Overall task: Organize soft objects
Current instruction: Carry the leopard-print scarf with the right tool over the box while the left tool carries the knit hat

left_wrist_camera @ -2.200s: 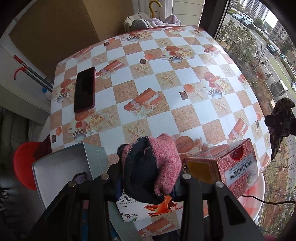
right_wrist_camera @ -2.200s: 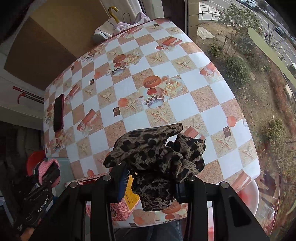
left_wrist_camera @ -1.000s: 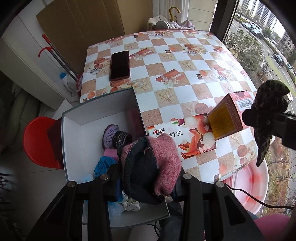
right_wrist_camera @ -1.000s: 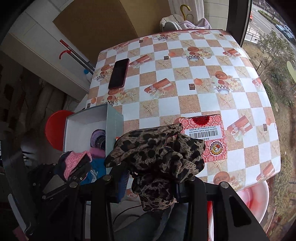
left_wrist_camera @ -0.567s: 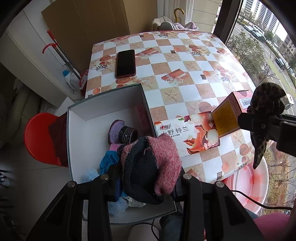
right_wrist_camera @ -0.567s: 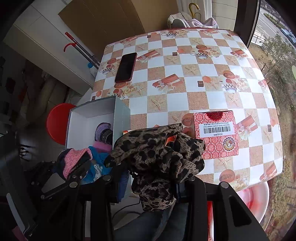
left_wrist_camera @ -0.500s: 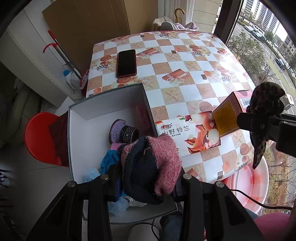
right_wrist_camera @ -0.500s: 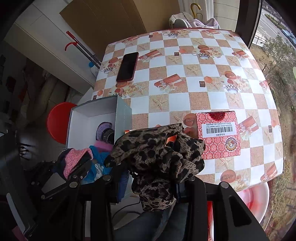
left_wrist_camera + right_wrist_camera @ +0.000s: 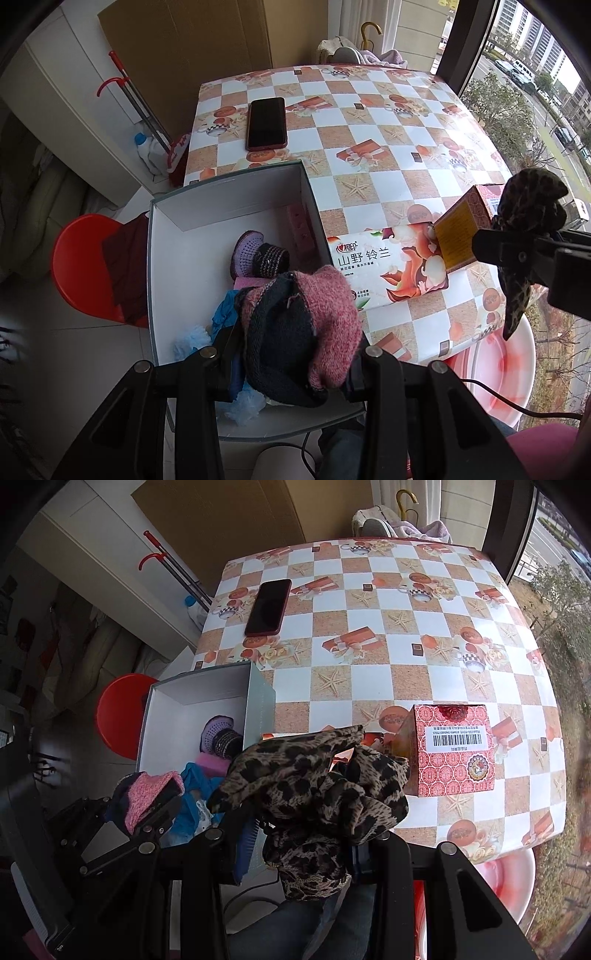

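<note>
Left gripper clenched on a pink-and-navy knit sock, bottom centre of the left view, over the open white box that already has a purple knit bootie and blue cloth inside. Right gripper clamped on a leopard-print scarf, lower centre of its view, above the table's near edge, red carton just right, phone upper left

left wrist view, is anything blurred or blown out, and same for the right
Left wrist view: sharp centre, fisheye bends the table edges, window bright but readable, left floor edge smeared. Right wrist view: soft daylight, no glare on the phone, far right edge blurred.
</note>
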`<control>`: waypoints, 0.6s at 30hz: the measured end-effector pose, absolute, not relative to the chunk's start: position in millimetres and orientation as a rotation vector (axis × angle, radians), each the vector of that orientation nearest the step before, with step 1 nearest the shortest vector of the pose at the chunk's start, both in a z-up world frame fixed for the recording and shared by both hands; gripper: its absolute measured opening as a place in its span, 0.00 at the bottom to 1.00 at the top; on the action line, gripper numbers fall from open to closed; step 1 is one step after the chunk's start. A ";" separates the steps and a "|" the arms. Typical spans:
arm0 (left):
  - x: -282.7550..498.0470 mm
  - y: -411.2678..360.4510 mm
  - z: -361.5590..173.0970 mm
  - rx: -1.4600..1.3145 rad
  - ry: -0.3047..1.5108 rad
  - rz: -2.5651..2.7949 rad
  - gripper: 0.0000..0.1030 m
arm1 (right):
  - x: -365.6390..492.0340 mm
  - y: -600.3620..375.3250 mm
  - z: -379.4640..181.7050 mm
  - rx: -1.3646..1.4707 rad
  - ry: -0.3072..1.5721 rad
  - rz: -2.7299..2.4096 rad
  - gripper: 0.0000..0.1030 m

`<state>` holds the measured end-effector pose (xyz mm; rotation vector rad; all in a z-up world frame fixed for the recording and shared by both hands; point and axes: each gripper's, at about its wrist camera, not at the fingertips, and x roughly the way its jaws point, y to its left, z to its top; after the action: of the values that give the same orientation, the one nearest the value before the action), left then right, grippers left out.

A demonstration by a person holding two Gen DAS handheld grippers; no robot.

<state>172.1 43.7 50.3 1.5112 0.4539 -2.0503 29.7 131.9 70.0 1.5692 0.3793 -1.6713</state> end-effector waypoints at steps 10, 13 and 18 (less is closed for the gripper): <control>179.9 40.1 49.7 1.499 0.479 -2.048 0.41 | 37.4 128.2 69.5 1.566 0.406 -1.664 0.39; 182.8 38.9 50.1 1.492 0.488 -2.045 0.41 | 40.5 125.7 70.6 1.560 0.417 -1.661 0.39; 187.7 34.9 49.6 1.482 0.503 -2.040 0.41 | 45.1 120.2 71.3 1.549 0.438 -1.652 0.39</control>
<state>187.7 34.9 49.6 1.4819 0.5029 -2.0397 45.1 120.2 71.3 1.5491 0.4376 -1.6520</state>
